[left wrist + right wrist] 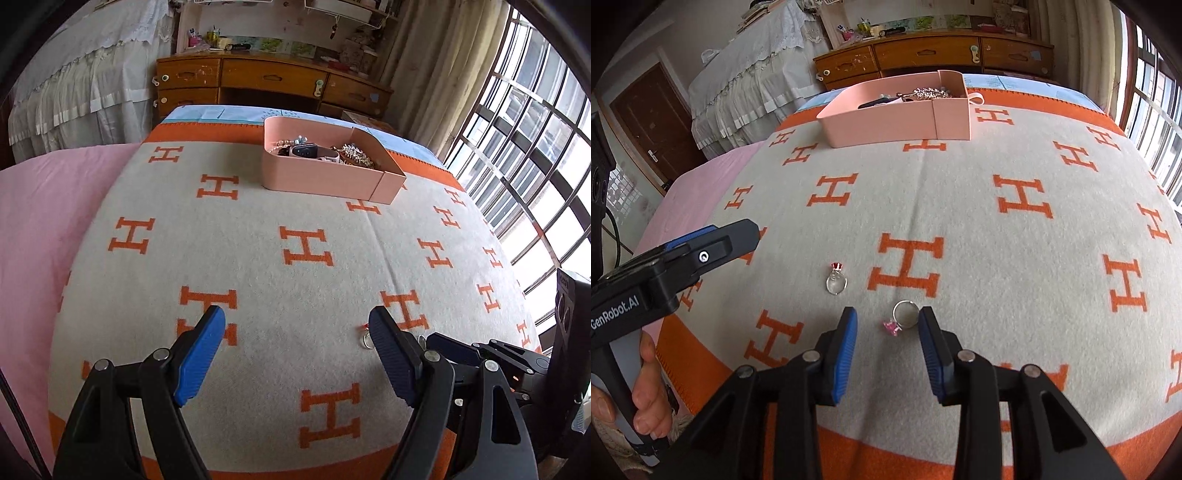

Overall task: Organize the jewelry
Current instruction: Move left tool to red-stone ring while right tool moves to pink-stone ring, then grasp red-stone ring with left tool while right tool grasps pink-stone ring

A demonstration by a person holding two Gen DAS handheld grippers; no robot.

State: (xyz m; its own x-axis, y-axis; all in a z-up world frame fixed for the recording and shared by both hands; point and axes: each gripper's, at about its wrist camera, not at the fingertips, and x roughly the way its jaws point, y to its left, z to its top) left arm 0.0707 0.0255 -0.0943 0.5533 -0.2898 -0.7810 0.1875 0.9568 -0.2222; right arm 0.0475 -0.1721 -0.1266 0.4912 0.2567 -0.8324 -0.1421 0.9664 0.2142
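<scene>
Your right gripper [886,347]: jaws spread, low over the blanket [960,221], flanking the pink-stone ring [901,317] | red-stone ring [836,278]: lying just left of it, apart | your left gripper [295,347]: jaws spread wide, holding nothing | pink tray [325,177]: far end of the bed, holding a watch [306,150] and jewelry.
</scene>
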